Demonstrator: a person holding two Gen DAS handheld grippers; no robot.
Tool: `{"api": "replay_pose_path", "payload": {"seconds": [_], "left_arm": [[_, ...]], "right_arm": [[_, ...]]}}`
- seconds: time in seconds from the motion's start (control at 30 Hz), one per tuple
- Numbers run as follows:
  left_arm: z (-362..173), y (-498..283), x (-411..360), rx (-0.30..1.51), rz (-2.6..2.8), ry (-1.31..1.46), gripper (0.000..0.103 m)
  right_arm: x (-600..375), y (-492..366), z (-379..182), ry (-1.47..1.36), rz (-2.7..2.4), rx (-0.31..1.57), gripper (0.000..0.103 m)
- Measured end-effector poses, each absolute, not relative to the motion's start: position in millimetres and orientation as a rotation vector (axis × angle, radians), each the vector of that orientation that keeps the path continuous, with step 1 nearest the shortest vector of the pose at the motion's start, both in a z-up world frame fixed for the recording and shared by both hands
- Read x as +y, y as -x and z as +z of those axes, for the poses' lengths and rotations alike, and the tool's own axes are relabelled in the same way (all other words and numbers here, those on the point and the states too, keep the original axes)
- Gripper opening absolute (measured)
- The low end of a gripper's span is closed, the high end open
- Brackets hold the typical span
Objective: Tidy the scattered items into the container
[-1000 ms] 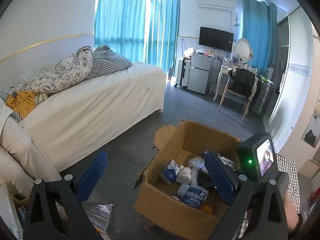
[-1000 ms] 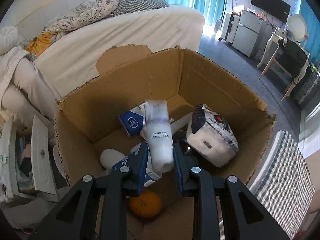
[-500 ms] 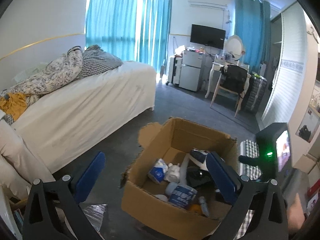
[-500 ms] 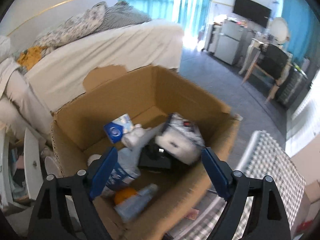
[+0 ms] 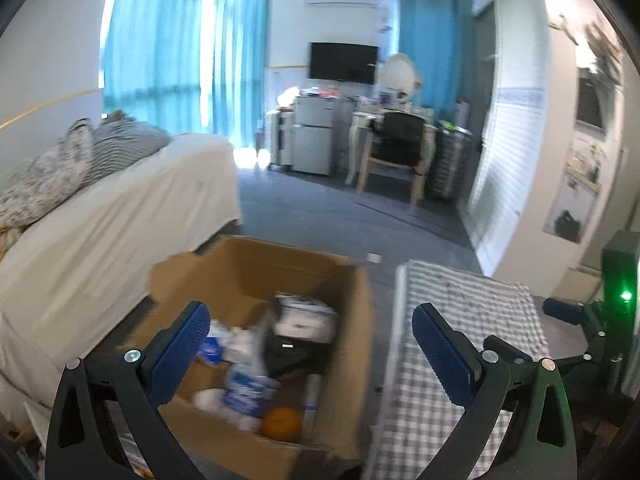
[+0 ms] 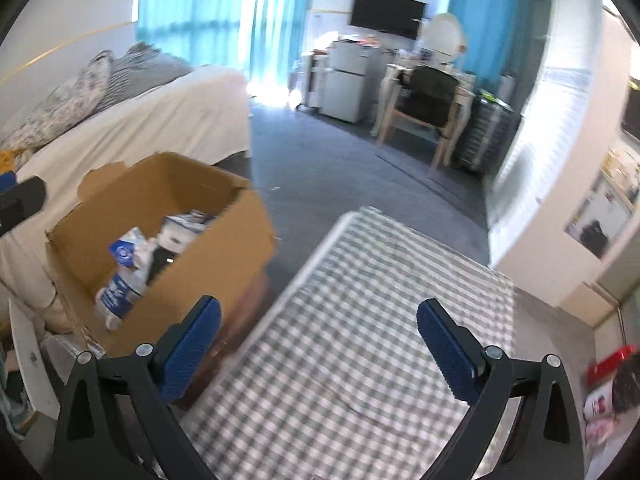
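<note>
An open cardboard box stands on the floor and holds several items: a plastic bottle, an orange, a tissue pack and a white package. My left gripper is open and empty, above the box's near right part. My right gripper is open and empty over the checkered cloth, right of the box. The right gripper body shows at the right edge of the left wrist view.
A bed with a white sheet lies left of the box. A checkered-cloth table stands right of it. Red and pink items lie at the right edge. A chair, desk and fridge stand at the far wall.
My right gripper opened, let the bottle drop into the box, then pulled back and swung right over the checkered cloth. The left gripper also swung right, staying open.
</note>
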State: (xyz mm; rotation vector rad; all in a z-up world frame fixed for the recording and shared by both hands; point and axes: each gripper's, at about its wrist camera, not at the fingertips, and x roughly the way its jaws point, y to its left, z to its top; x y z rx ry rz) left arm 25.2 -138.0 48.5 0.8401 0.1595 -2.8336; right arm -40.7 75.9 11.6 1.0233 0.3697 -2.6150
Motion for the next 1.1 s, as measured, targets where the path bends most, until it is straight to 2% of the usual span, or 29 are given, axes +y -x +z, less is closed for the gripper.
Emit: {"api": "replay_pose_path", "payload": {"seconds": [0.17, 0.53, 1.1], "left_arm": [[42.8, -10.3, -86.4, 0.153, -2.901, -0.910, 0.103], [42.1, -2.0, 6.1, -0.019, -3.029, -0.965, 0.103], [36.1, 1.4, 16.0, -0.019, -3.003, -1.003, 0.103]], "right_arm": [[135.2, 22.8, 20.6, -1.041, -2.702, 0.309, 0.103], [222.7, -0.1, 31.2, -1.070, -2.857, 0.136, 0.103], [235.1, 4.2, 24.1, -1.086, -2.854, 0.090, 0.103]]}}
